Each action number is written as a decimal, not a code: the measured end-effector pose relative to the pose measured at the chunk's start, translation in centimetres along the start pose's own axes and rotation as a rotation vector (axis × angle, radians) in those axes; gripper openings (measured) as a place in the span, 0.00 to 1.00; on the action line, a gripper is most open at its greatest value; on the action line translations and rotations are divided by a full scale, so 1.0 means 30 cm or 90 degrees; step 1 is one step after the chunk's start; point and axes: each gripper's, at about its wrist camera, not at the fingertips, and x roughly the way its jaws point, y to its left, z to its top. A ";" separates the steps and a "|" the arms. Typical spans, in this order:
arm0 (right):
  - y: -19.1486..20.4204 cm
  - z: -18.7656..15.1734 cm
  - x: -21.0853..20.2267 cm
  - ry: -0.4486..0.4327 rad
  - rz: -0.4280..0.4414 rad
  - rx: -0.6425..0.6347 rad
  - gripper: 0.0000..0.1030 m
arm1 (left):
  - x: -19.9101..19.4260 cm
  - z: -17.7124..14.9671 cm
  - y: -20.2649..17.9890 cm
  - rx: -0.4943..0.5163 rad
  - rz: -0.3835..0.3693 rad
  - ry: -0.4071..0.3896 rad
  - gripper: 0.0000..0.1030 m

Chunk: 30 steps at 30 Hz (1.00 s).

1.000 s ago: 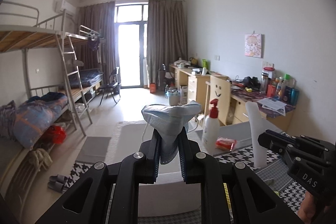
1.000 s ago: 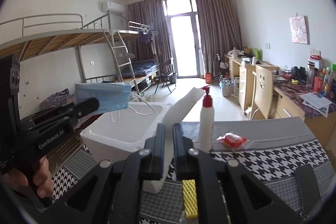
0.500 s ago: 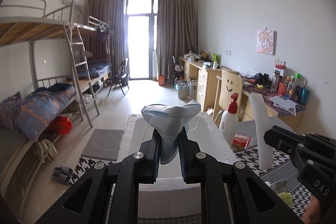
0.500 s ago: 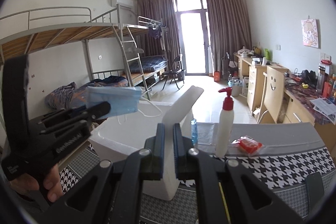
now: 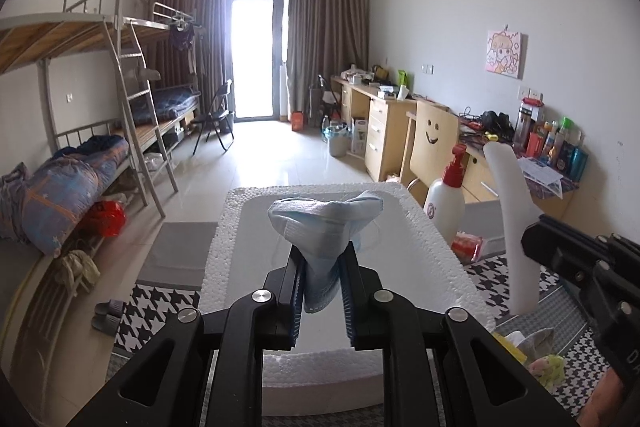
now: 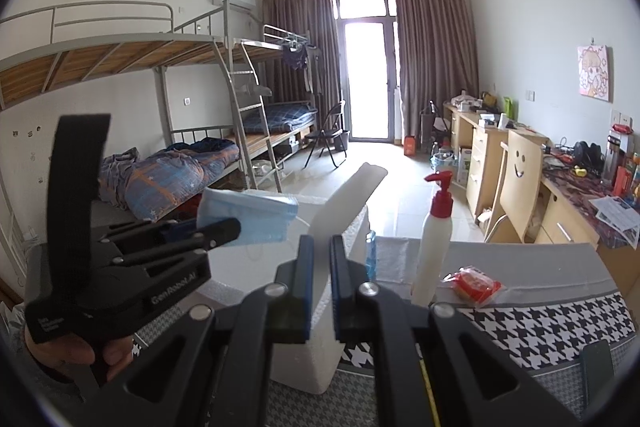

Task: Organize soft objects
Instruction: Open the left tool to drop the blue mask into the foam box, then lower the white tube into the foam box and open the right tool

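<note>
Blue and pleated, the mask [image 5: 320, 227] sits bunched between the left gripper's [image 5: 322, 291] jaws, which are easing apart at this moment; its lower fold is between the pads and its crumpled top stands above them, over the open foam box [image 5: 224, 259]. In the right wrist view the same mask [image 6: 250, 221] sticks out past the left gripper [image 6: 224, 229], with thin ear loops hanging under it above the box [image 6: 352, 227]. A hand [image 6: 76, 351] grips that tool's handle at lower left.

The right gripper [image 6: 322, 267] has its jaws clamped together on a white foam strip [image 6: 352, 199], which rises from between them and leans up to the right. From the left wrist the strip [image 5: 508, 211] stands nearly upright beside the box, held by the right gripper [image 5: 532, 237] at the right edge.

Both the box and the things near it rest on a bench with a houndstooth cloth [image 6: 540, 327]. Just right of the box stands a white pump bottle [image 6: 434, 239] with a red top, and beside that lies a red packet [image 6: 474, 283]. Beyond are bunk beds [image 6: 180, 163], desks [image 6: 492, 155] and a curtained door [image 6: 366, 79].
</note>
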 end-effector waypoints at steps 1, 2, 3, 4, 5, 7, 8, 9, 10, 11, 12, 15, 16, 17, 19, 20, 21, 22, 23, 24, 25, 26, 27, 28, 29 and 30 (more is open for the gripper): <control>0.001 0.000 0.001 -0.001 -0.001 0.001 0.10 | 0.000 0.000 0.001 0.002 -0.002 0.001 0.21; 0.001 0.000 0.003 -0.001 -0.001 0.000 0.10 | -0.001 0.001 -0.001 0.007 -0.007 0.001 0.28; 0.000 0.000 0.003 -0.001 -0.001 0.001 0.10 | -0.005 0.003 -0.003 0.010 -0.010 -0.001 0.36; 0.001 0.001 0.003 0.000 -0.003 0.000 0.10 | -0.005 0.008 -0.012 0.010 -0.008 -0.003 0.40; 0.003 0.001 0.005 0.000 -0.003 0.000 0.10 | -0.011 0.008 -0.018 0.016 -0.008 -0.007 0.52; 0.004 0.001 0.005 -0.001 -0.002 -0.001 0.10 | -0.023 0.006 -0.027 0.025 0.001 -0.018 0.67; 0.006 0.002 0.007 -0.002 -0.002 -0.001 0.10 | -0.031 0.005 -0.024 0.026 0.003 -0.026 0.72; 0.007 0.002 0.009 -0.003 -0.004 -0.001 0.10 | -0.043 0.005 -0.018 0.021 0.006 -0.032 0.74; 0.009 0.003 0.012 -0.001 -0.003 -0.002 0.10 | -0.049 0.007 -0.010 0.014 0.007 -0.035 0.74; 0.012 0.004 0.015 0.000 -0.003 -0.004 0.10 | -0.059 0.009 0.003 0.004 0.006 -0.039 0.75; 0.014 0.005 0.017 -0.001 -0.005 -0.004 0.10 | -0.064 0.010 0.010 0.000 0.008 -0.043 0.77; 0.023 0.008 0.019 -0.003 -0.002 -0.010 0.10 | -0.096 0.010 0.034 -0.008 0.041 -0.071 0.91; 0.028 0.009 0.020 -0.006 0.000 -0.013 0.10 | -0.112 0.006 0.036 -0.007 0.063 -0.087 0.93; 0.034 0.010 0.022 -0.009 0.002 -0.018 0.10 | -0.128 0.000 0.036 -0.007 0.075 -0.101 0.95; 0.044 0.010 0.029 -0.009 0.002 -0.024 0.10 | -0.144 -0.005 0.048 -0.015 0.072 -0.103 0.97; 0.048 0.009 0.032 -0.008 0.003 -0.027 0.10 | -0.149 -0.007 0.054 -0.020 0.071 -0.103 0.97; 0.055 0.011 0.038 -0.007 0.004 -0.030 0.10 | -0.152 -0.008 0.058 -0.025 0.071 -0.103 0.98; 0.058 0.012 0.041 -0.008 0.005 -0.030 0.10 | -0.158 -0.009 0.065 -0.030 0.070 -0.104 0.98; 0.059 0.013 0.043 -0.007 0.007 -0.030 0.10 | -0.163 -0.009 0.072 -0.036 0.071 -0.105 0.99; 0.062 0.017 0.051 -0.005 0.013 -0.030 0.10 | -0.165 -0.009 0.075 -0.040 0.072 -0.106 0.99; 0.061 0.020 0.053 -0.004 0.016 -0.030 0.10 | -0.168 -0.009 0.079 -0.044 0.070 -0.108 0.99; 0.063 0.022 0.059 -0.003 0.018 -0.032 0.10 | -0.167 -0.008 0.080 -0.046 0.071 -0.105 0.99; 0.068 0.023 0.067 -0.002 0.017 -0.036 0.10 | -0.166 -0.007 0.082 -0.050 0.072 -0.102 0.99; 0.072 0.023 0.072 0.000 0.019 -0.039 0.10 | -0.167 -0.008 0.086 -0.055 0.069 -0.101 0.99; 0.072 0.022 0.077 0.002 0.021 -0.040 0.10 | -0.171 -0.017 0.099 -0.056 0.068 -0.100 0.99; 0.071 0.022 0.081 0.004 0.025 -0.038 0.10 | -0.173 -0.019 0.102 -0.057 0.069 -0.097 0.99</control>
